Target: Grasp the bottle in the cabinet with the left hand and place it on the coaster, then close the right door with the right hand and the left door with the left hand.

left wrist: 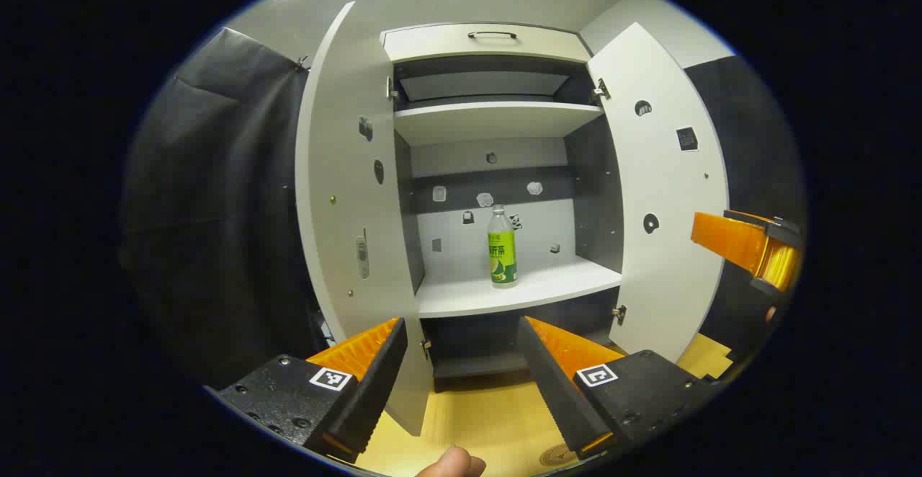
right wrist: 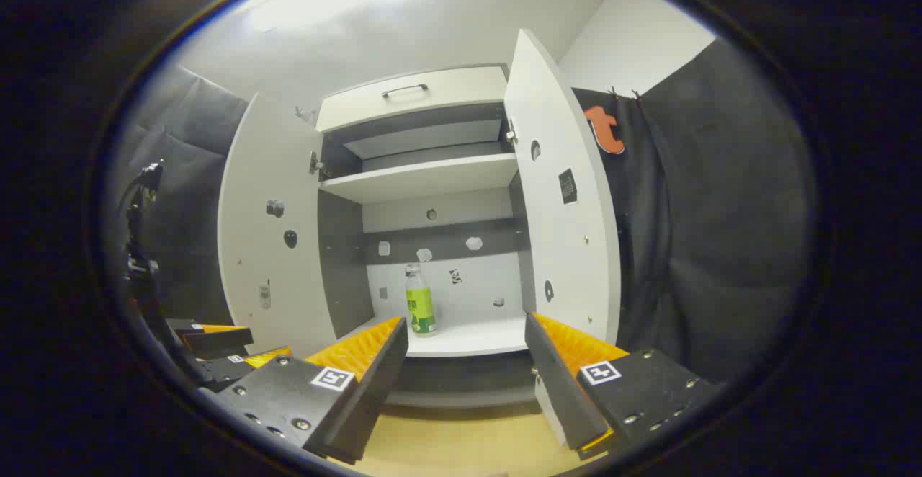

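Bottle (left wrist: 502, 248) stands upright mid-shelf in the cabinet (left wrist: 497, 120), doors open. Left gripper (left wrist: 461, 369) fingers spread, empty, well short of it; right gripper (right wrist: 461, 372) likewise. Prob. light, slick plastic, tippy: grip mid-body at label.

**Tally from where I hold**

I count one bottle (left wrist: 503, 256), standing alone on the lower shelf (left wrist: 518, 288). One cabinet (left wrist: 497, 174), with two doors: the left door (left wrist: 353, 196) and the right door (left wrist: 663, 196), both swung wide. Two shelves show inside, the lower and an upper shelf (left wrist: 497, 118), and one drawer (left wrist: 486, 42) above with a single handle. Two claws: my left claw (left wrist: 461, 369) and my right claw (right wrist: 461, 372) (each with two fingers). One coaster (left wrist: 556, 454) on the bench (left wrist: 490, 419), at the view's edge.
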Demonstrator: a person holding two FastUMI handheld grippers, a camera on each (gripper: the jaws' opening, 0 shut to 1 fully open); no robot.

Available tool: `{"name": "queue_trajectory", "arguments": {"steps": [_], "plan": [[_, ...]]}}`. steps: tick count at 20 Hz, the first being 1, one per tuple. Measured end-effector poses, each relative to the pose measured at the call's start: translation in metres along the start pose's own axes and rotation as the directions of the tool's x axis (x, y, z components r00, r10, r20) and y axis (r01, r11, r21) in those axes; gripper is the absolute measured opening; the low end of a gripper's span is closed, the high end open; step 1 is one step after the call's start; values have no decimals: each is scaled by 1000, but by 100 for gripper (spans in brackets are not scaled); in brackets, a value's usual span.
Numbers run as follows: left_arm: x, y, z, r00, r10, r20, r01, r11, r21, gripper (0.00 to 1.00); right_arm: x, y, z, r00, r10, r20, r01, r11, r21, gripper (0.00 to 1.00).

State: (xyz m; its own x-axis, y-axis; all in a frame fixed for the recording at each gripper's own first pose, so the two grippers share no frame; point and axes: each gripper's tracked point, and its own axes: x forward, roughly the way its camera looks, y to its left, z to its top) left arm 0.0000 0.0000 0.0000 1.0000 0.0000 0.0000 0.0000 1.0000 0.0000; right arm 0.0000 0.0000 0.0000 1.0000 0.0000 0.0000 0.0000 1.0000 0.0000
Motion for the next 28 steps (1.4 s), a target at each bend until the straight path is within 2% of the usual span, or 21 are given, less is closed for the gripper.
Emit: {"name": "queue_trajectory", "arguments": {"steps": [5,9,10,11,12,13,14,15,19,24,28], "plan": [[-8,7,-2,995,93,-39,-94,995,-19,97,4,-15,-1,999,34,-15,-35,998,-57,98],[-12,10,0,992,116,-49,-117,993,-17,97,-2,-14,11,998,54,31,-52,996,-67,98],[-12,10,-1,992,111,-58,-112,994,-14,97,-3,-12,10,998,54,28,-52,996,-68,98],[-12,9,-2,993,99,-70,-100,995,-16,97,-4,-8,11,998,59,26,-58,996,-65,93],[-10,8,-2,994,83,-75,-84,996,-17,97,-5,-3,11,998,64,25,-62,996,-62,98],[-10,9,-1,994,77,-72,-78,997,-14,98,-4,0,11,998,65,25,-63,996,-58,93],[-9,11,2,995,75,-67,-75,997,-2,100,-3,2,12,998,65,24,-63,996,-58,93],[-10,13,3,995,77,-67,-77,997,9,97,-1,5,13,998,63,20,-62,996,-59,98],[-4,17,11,996,53,-66,-53,999,3,100,8,14,12,998,65,13,-64,995,-71,98],[6,-3,12,997,-2,-72,1,1000,-3,97,13,9,4,999,38,-2,-38,997,-73,98],[23,-8,5,996,-10,-86,9,1000,-13,97,15,3,-2,999,27,-21,-29,996,-86,98]]}}
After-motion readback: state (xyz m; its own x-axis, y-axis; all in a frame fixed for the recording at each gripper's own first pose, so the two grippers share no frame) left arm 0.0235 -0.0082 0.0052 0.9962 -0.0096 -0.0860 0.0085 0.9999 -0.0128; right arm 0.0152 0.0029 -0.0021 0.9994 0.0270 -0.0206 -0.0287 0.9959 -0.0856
